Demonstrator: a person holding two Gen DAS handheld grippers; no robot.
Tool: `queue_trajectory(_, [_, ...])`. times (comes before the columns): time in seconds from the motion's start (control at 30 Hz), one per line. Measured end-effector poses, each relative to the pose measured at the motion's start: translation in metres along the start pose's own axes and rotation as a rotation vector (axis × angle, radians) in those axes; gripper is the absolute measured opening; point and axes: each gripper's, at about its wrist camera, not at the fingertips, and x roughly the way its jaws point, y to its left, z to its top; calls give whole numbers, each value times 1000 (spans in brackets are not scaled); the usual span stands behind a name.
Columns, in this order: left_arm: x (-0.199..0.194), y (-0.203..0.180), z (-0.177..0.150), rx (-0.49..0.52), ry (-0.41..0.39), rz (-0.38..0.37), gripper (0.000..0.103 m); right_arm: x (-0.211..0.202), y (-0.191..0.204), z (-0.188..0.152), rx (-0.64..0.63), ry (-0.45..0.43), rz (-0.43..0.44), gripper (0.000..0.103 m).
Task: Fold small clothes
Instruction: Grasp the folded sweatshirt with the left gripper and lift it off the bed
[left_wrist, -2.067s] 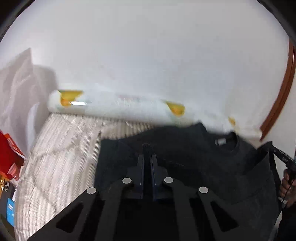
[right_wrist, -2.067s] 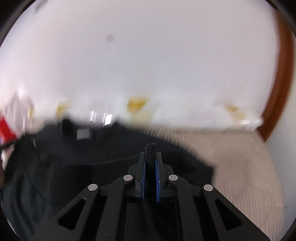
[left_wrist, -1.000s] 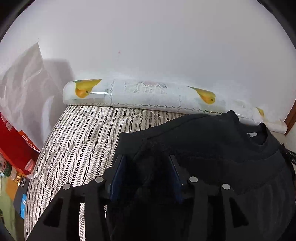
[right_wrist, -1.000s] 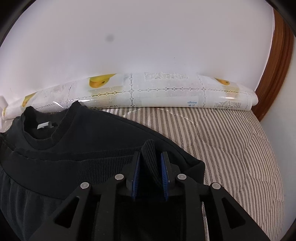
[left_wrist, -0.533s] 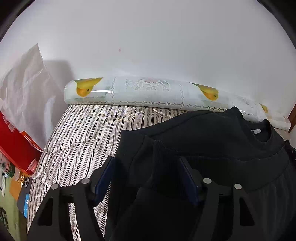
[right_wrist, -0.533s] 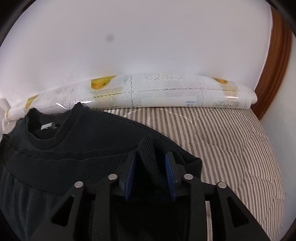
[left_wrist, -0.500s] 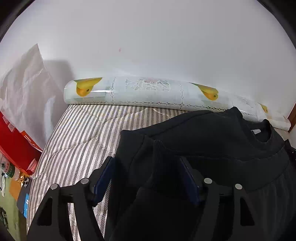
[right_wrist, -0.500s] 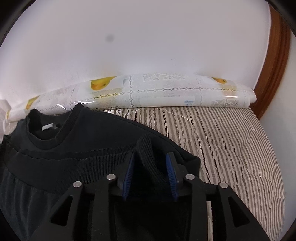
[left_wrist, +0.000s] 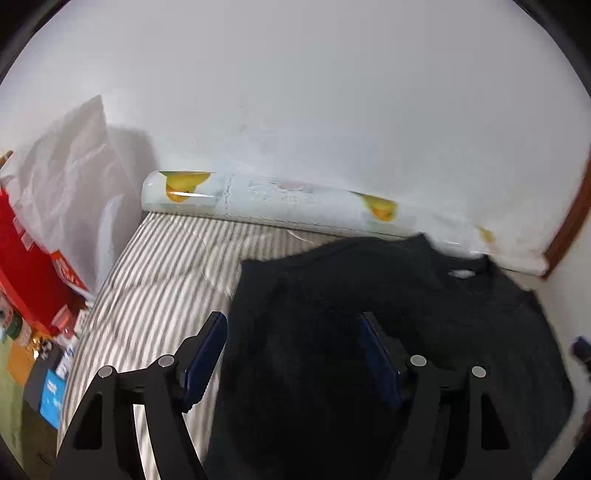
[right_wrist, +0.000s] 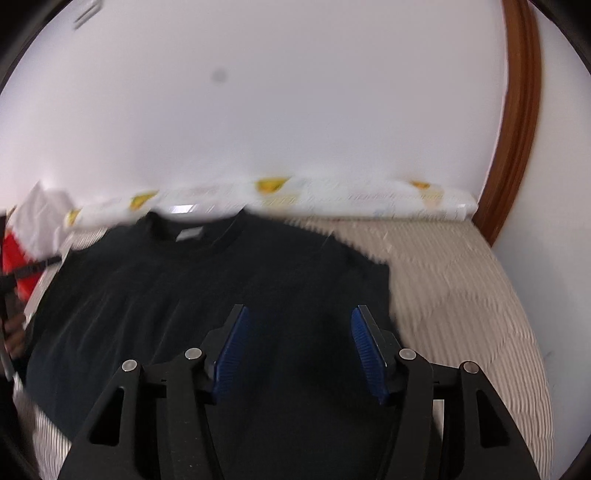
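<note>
A black sweatshirt lies on a striped bed cover, its collar and white label toward the wall; it also shows in the right wrist view. My left gripper is open, its blue-padded jaws wide apart over the garment's left part. My right gripper is open too, jaws wide apart above the garment's right part. Neither holds cloth. Both views are motion-blurred.
A white roll with yellow fruit prints lies along the wall behind the bed, also in the right wrist view. A white plastic bag and red packaging stand at the left. A brown wooden frame rises at the right.
Both grippers, shut on the sweatshirt two seconds ago, have opened wide and let the fabric go. The garment now lies flatter on the bed, and both grippers have pulled back.
</note>
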Motion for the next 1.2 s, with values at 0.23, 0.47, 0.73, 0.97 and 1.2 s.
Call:
queue_trajectory(0.23, [-64, 16, -81, -38, 53, -49, 71, -11, 32, -45, 32, -11, 100, 52])
queue_trajectory(0.47, [-102, 42, -149, -170, 79, -113, 71, -7, 105, -79, -75, 18, 159, 43])
queue_trajectory(0.73, [-103, 53, -174, -268, 109, -147, 71, -3, 128, -88, -75, 19, 107, 43])
queue_trajectory(0.97, [-83, 63, -158, -394, 65, -136, 66, 17, 143, -81, -118, 76, 78, 44])
queue_trajectory(1.2, [-71, 58, -144, -372, 67, -47, 31, -8, 146, -103, -175, 107, 71, 43])
